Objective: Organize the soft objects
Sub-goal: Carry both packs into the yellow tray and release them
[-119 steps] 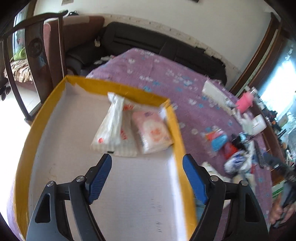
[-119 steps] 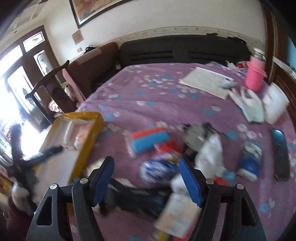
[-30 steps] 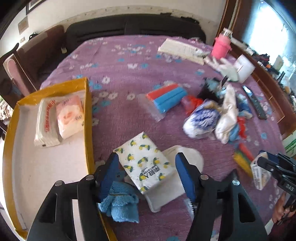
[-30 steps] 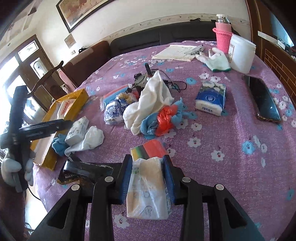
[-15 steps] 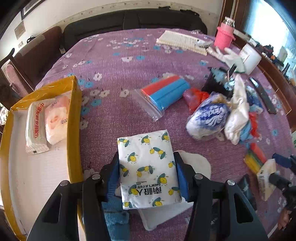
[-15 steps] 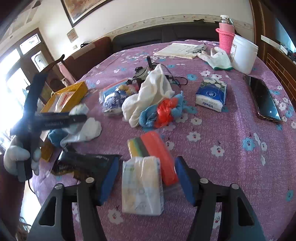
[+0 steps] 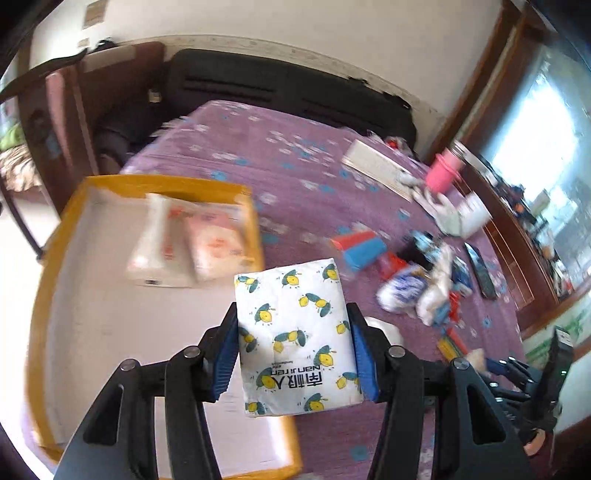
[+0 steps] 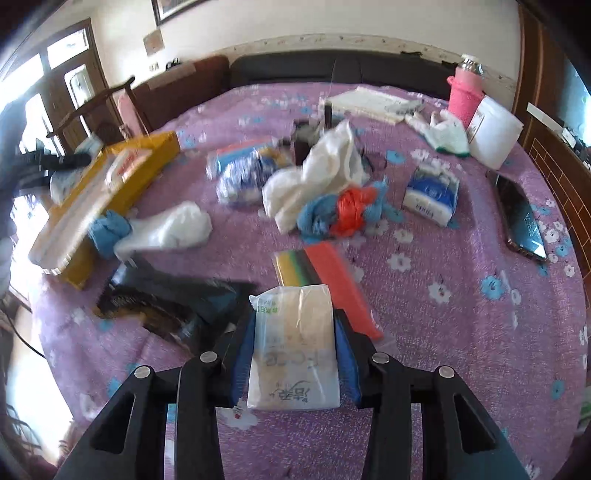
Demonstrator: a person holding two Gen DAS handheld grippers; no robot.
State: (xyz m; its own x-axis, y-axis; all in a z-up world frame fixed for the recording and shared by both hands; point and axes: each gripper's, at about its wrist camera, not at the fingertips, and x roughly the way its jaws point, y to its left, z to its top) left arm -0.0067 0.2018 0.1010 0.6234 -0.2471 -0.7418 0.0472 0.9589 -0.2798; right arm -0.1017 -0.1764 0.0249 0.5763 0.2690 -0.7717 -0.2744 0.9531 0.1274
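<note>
Risks: your left tool (image 7: 293,354) pinches lemon pack (image 7: 295,339) over box (image 7: 55,236) rim; right tool (image 8: 293,350), jaws just closed, clamps clear pack (image 8: 293,350). Soft wrappers may slip.

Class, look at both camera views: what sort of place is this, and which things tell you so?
Probably a home living or dining room: a table under a purple flowered cloth, a dark sofa along the wall, and a framed picture above.
</note>
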